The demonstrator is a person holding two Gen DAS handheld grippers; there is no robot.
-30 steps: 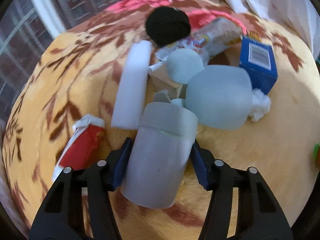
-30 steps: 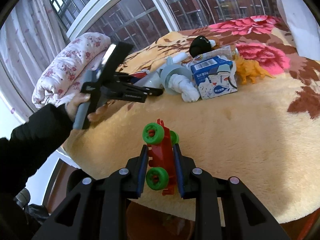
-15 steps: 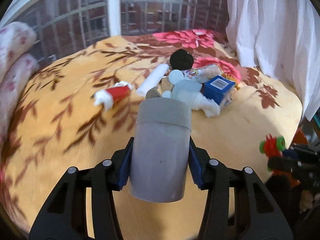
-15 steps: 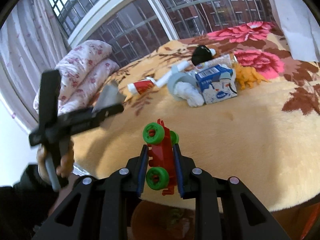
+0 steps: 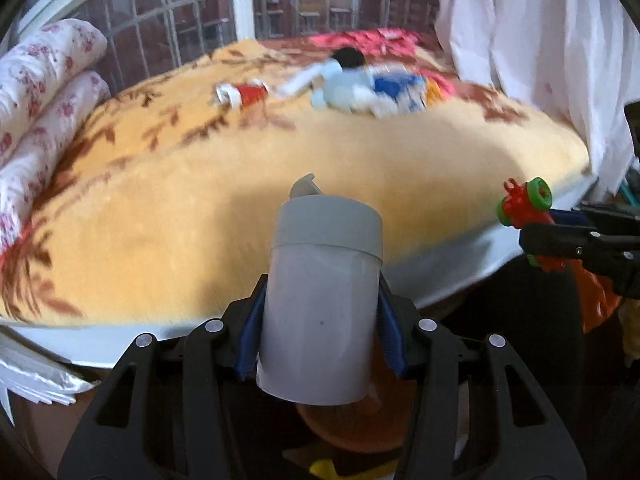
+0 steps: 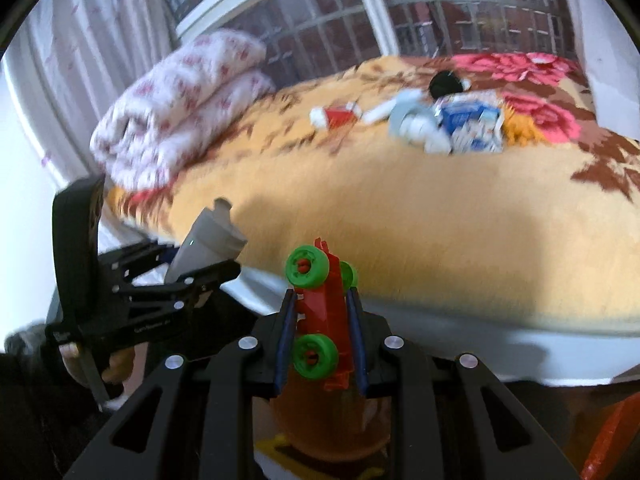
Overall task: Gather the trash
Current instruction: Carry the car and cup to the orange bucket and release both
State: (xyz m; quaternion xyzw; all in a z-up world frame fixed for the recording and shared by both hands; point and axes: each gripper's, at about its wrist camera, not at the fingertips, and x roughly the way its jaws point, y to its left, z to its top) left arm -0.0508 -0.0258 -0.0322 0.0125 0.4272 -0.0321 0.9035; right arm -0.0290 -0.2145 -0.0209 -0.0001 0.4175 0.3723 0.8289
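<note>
My left gripper (image 5: 320, 320) is shut on a grey plastic bottle (image 5: 320, 304) with a grey cap, held off the near edge of the bed; the bottle also shows in the right wrist view (image 6: 208, 240). My right gripper (image 6: 322, 328) is shut on a red toy car with green wheels (image 6: 320, 312), also off the bed edge; the car shows in the left wrist view (image 5: 524, 208). Below both grippers is an orange container (image 5: 356, 428), also seen in the right wrist view (image 6: 332, 428). A blurred pile of trash (image 5: 360, 88) lies far back on the bed.
The bed has a yellow floral blanket (image 5: 240, 184). The pile holds a blue carton (image 6: 468, 120), a red wrapper (image 6: 340, 116), a black round object (image 6: 444, 80) and an orange toy (image 6: 520, 128). Rolled floral bedding (image 6: 180, 108) lies at the left. A white curtain (image 5: 540, 40) hangs at the right.
My left gripper has lifted the grey bottle out of the pile and pulled it back past the bed edge. My right gripper, still holding the car, has drawn back slightly.
</note>
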